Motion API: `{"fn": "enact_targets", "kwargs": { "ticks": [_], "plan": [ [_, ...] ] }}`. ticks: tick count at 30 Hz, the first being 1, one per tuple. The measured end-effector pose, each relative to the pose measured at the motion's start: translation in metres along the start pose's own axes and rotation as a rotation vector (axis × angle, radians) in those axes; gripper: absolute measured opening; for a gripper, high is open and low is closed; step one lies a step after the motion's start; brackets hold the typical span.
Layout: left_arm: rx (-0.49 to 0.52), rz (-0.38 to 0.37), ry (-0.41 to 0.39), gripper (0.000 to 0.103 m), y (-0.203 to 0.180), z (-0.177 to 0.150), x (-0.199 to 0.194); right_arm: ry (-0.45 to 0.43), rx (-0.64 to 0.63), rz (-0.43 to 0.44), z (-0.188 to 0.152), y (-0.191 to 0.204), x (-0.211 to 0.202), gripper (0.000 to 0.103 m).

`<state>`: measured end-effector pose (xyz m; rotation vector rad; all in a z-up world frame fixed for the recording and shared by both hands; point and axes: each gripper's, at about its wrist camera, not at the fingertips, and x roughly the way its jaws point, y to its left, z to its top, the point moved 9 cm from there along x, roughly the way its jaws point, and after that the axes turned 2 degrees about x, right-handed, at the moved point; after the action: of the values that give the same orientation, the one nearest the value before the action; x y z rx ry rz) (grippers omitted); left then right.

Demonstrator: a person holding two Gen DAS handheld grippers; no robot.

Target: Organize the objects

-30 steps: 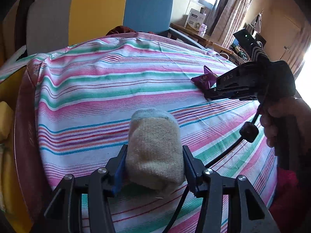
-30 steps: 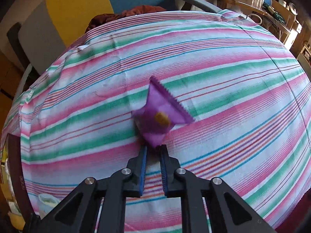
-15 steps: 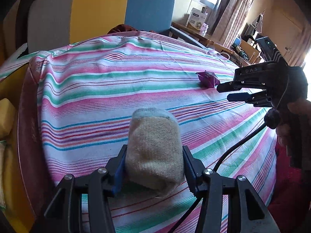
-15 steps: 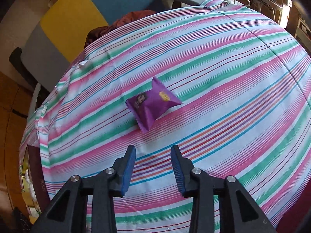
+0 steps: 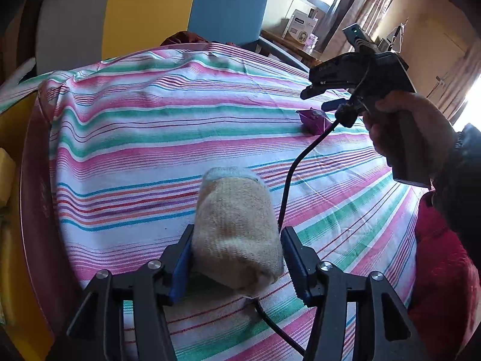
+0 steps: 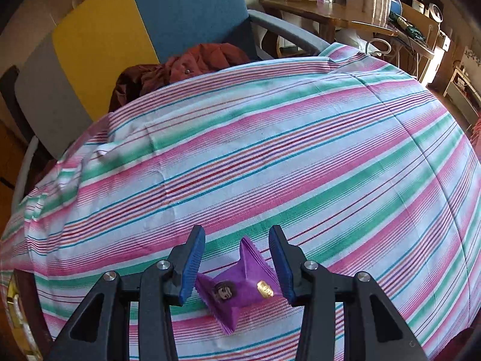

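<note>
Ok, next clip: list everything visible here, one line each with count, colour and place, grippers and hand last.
sock: one, beige, rolled, on the cloth between the left gripper's fingers
packet: one, purple, flat on the cloth between the right gripper's fingers
cloth: one, striped pink, green and white, covering the table
chair: one, grey, yellow and blue, behind the table
garment: one, rust red, on the chair
left gripper: black, blue pads, opening around the sock
right gripper: black, opening, clear of the packet
hand: one, holding the right gripper

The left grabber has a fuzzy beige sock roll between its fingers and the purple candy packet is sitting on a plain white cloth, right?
Nearly. The sock roll does sit between the left gripper fingers, but the candy packet lies on a striped cloth, pink, green and white, not plain white. The right wrist view shows it.
</note>
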<state>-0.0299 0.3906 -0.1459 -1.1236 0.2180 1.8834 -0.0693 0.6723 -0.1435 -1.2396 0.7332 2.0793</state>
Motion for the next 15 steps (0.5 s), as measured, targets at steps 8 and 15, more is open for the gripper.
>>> {"fn": "enact_targets", "kwargs": {
  "ticks": [8,15],
  "plan": [
    [-0.020,-0.024,-0.001,0.061,0.001,0.002,-0.001,0.180,-0.073,0.105,-0.062,0.002,0.002,0.044],
    [-0.030,-0.051,0.003,0.067,-0.002,0.001,-0.004,0.205,0.079,0.181,-0.092,-0.022,-0.023,0.044]
  ]
}}
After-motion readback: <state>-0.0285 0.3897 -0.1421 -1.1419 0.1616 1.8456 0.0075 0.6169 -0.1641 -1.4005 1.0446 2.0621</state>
